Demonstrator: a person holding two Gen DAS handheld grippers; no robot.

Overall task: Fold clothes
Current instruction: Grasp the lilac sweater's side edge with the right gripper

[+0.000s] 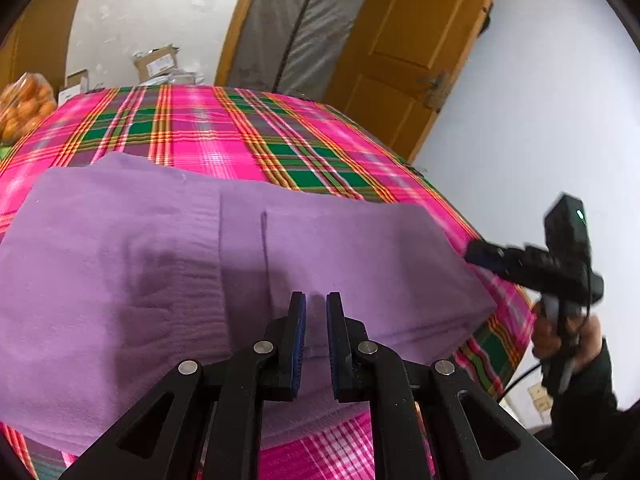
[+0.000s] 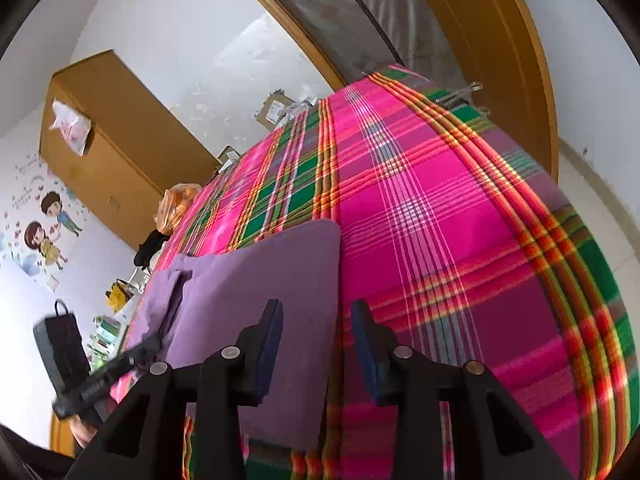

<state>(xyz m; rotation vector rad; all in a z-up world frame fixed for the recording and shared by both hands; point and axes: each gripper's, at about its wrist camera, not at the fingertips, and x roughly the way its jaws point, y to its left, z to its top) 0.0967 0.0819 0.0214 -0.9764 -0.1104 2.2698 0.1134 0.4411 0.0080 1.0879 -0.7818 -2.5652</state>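
A purple garment [image 1: 248, 280], already folded into a thick rectangle, lies flat near the front edge of a table draped in a pink, green and orange plaid cloth [image 1: 224, 136]. The left gripper [image 1: 316, 304] hovers just over the garment's near side, its blue-padded fingers drawn almost together with only a thin gap and no fabric pinched between them. In the right wrist view, the right gripper [image 2: 316, 312] stands spread, straddling the garment's right-hand edge where purple meets plaid; nothing is clamped between its pads, which suggests the cloth lies released on that side. The person's hand [image 1: 560, 344] grips that tool's handle out beyond the table's right side. The folded stack appears squared so that its edges sit parallel to the table's border, ready, by the look of it, for another fold or a final smoothing. Behind the garment the plaid runs bare toward the far edge, leaving broad room to slide or turn the bundle. A bag of oranges [image 1: 24, 108] sits at the table's far left corner, well apart.
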